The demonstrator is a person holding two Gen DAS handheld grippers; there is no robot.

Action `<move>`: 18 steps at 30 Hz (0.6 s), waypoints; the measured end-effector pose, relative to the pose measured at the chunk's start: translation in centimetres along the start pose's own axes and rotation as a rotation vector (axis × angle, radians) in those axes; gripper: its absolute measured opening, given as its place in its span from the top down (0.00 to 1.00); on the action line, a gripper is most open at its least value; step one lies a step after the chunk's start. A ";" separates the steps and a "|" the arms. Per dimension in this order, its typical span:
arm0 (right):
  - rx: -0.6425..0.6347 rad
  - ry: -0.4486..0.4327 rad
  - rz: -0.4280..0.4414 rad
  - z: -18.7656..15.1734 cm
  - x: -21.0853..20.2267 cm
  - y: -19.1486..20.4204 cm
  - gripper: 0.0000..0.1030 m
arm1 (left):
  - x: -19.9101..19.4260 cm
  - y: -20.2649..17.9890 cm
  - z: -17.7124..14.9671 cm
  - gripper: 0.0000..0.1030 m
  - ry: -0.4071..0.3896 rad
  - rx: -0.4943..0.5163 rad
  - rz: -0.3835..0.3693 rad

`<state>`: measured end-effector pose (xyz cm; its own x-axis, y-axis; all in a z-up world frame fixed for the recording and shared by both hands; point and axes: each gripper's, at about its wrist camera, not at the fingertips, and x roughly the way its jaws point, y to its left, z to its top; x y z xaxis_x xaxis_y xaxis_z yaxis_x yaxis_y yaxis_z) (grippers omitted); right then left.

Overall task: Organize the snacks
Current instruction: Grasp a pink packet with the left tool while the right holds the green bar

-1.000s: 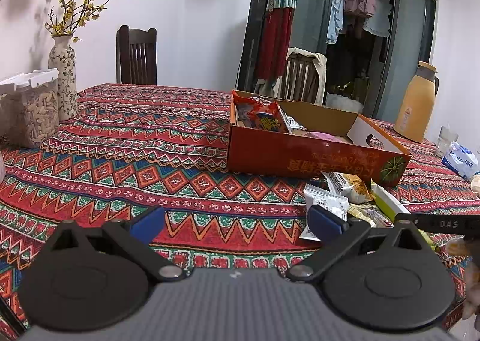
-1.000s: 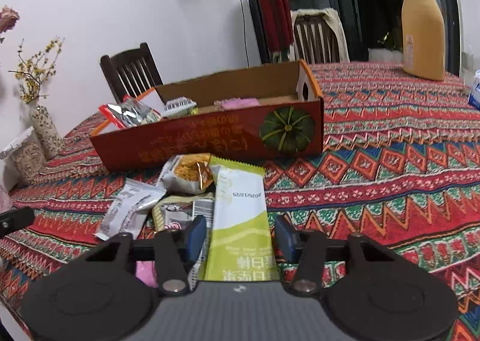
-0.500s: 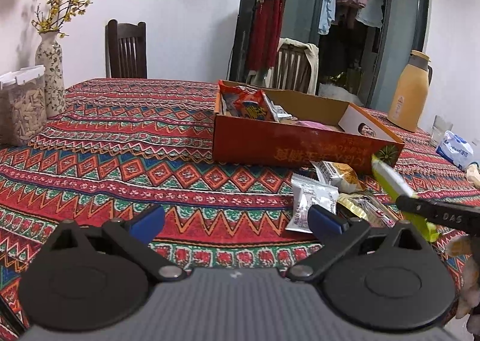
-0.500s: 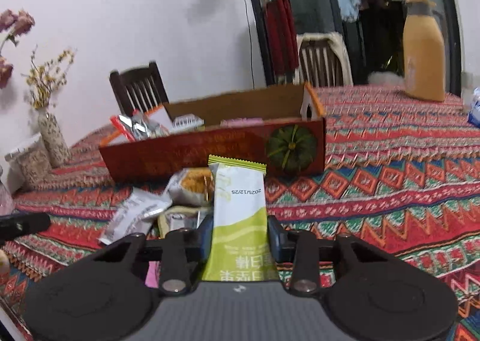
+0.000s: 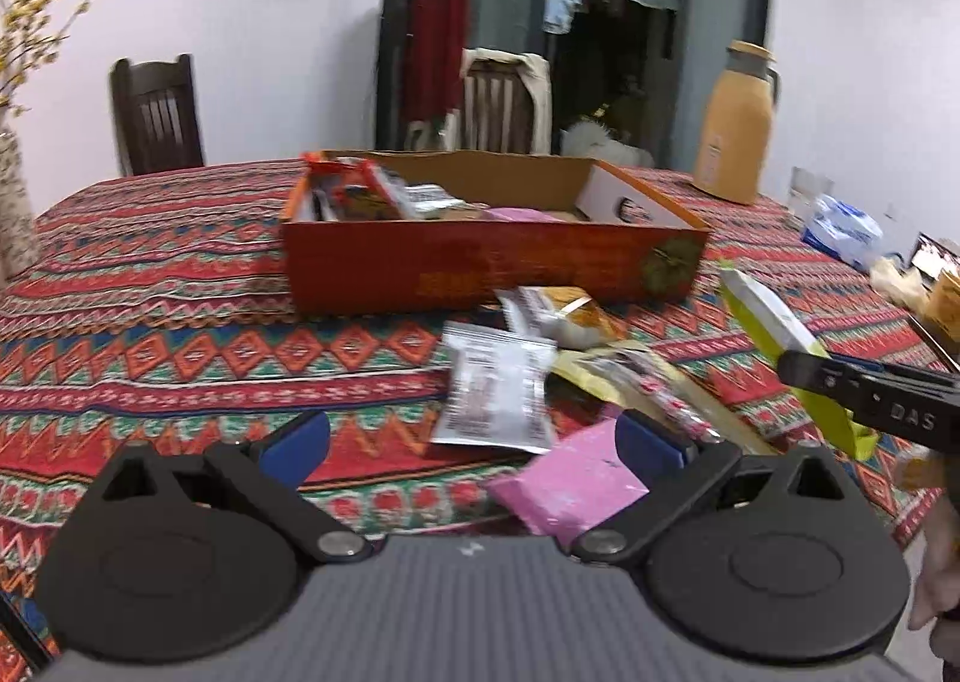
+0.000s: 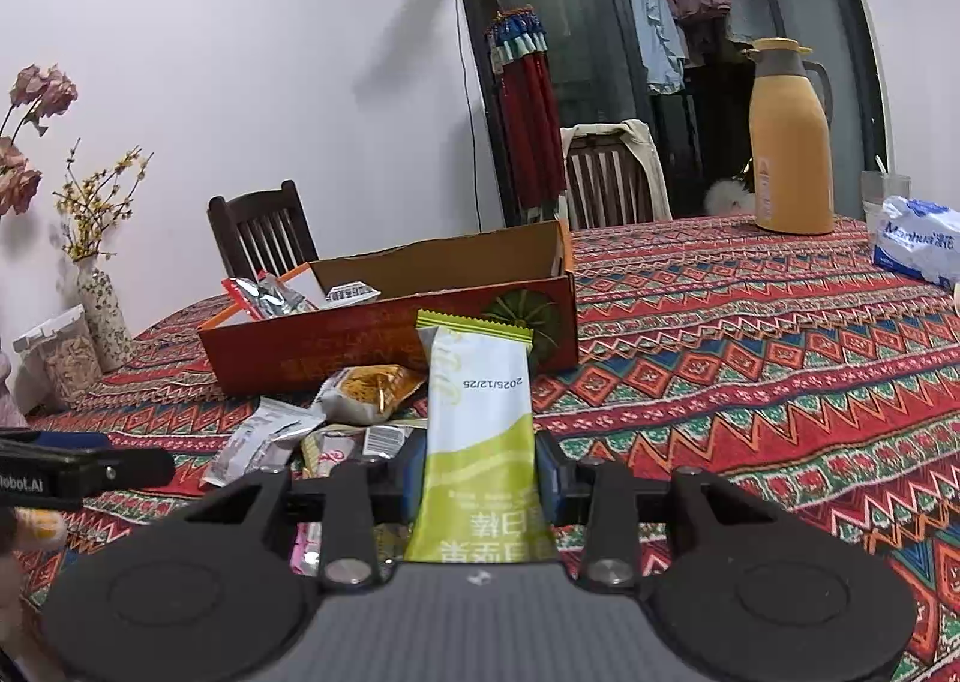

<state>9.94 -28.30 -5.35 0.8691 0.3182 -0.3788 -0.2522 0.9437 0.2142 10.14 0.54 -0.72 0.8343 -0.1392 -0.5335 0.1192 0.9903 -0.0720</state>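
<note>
My right gripper (image 6: 480, 469) is shut on a green and white snack packet (image 6: 477, 400) and holds it off the table, short of the orange cardboard box (image 6: 390, 340). The packet also shows in the left wrist view (image 5: 774, 322). The box (image 5: 480, 262) holds several snacks. My left gripper (image 5: 474, 439) is open and empty above the tablecloth, near a pile of loose snacks: a silver packet (image 5: 495, 388), a pink packet (image 5: 570, 481) and an orange-printed one (image 5: 570, 313).
A patterned cloth covers the table (image 6: 750, 334). A yellow thermos (image 6: 789, 139), a glass and a tissue pack (image 6: 918, 238) stand at the far right. A vase (image 6: 105, 310) and a seed container (image 6: 60, 358) are at the left. Chairs stand behind the table.
My right gripper has shut on the green packet and lifted it off the table. My left gripper has moved right toward the snack pile, still open.
</note>
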 end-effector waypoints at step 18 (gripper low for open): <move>0.056 -0.017 0.034 -0.8 -0.3 -1.7 0.65 | 3.1 -5.2 -1.0 0.00 0.121 0.152 -0.045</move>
<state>9.74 -29.89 -6.28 0.8678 0.3479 -0.3548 -0.2581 0.9257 0.2765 11.60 -5.00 -2.87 0.7569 -0.1724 -0.6304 0.2419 0.9700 0.0251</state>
